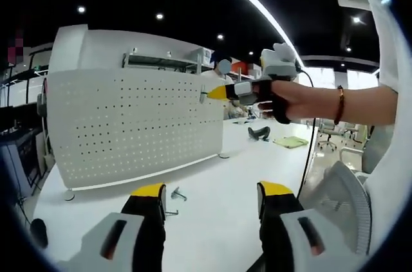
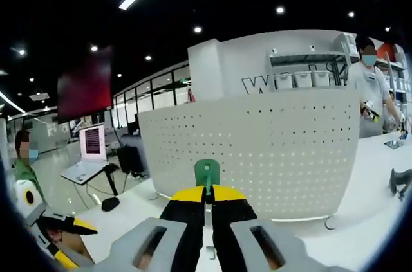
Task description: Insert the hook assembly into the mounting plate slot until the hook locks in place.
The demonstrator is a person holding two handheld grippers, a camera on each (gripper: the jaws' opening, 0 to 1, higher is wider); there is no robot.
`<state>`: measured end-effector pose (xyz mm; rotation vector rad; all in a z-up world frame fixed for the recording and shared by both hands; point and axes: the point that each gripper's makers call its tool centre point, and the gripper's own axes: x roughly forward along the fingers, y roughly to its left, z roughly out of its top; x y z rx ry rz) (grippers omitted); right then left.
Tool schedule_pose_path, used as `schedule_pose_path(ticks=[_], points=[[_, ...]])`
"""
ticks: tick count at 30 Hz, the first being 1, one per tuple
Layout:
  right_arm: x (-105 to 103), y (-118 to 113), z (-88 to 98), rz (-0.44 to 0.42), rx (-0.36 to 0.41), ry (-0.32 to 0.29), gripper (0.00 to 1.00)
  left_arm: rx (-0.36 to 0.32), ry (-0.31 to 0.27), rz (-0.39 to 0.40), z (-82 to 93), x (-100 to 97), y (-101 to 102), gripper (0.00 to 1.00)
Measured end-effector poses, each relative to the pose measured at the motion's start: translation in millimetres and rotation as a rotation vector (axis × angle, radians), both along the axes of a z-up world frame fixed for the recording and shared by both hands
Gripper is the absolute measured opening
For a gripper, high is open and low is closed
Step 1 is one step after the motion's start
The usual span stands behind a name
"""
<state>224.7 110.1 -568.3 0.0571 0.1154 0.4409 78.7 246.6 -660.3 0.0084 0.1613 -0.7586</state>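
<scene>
The right claw (image 2: 207, 196) is clamped on the hook assembly (image 2: 207, 174), a small green tab on a thin metal stem that rises between the 2 yellow-tipped jaws. In the left gripper view the same right claw (image 1: 212, 94) is held up at the upper right edge of the mounting plate (image 1: 132, 124), a white perforated panel standing upright on the white counter (image 1: 212, 214). The hook tip appears to be at or just beside the panel face; whether it touches a hole cannot be told.

The left claw (image 1: 212, 198) is apart and holds nothing, low over the counter in front of the mounting plate. A small metal hook (image 1: 177, 193) lies on the counter near the foot of the mounting plate.

Progress, as a judgement: the grasp and the approach are done. Insertion and locking are left, since the hook assembly is not seen seated in any slot.

Readable writing: a large dark letter "W" (image 2: 255, 83) on the wall behind the mounting plate; the rest is hidden. No brand or label can be read on the claws
</scene>
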Motion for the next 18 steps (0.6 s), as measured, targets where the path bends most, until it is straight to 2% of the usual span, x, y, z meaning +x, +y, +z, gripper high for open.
schedule_pose_path(ticks=[3, 18], points=[[5.2, -3.7, 3.2, -0.013, 0.014, -0.004, 0.01, -0.014, 0.011, 0.006, 1.1, 0.6, 1.4, 0.61], [31.5, -9.1, 18.7, -0.088, 0.023, -0.033, 0.01, -0.001, 0.014, 0.006, 1.0, 1.1, 3.3, 0.64]])
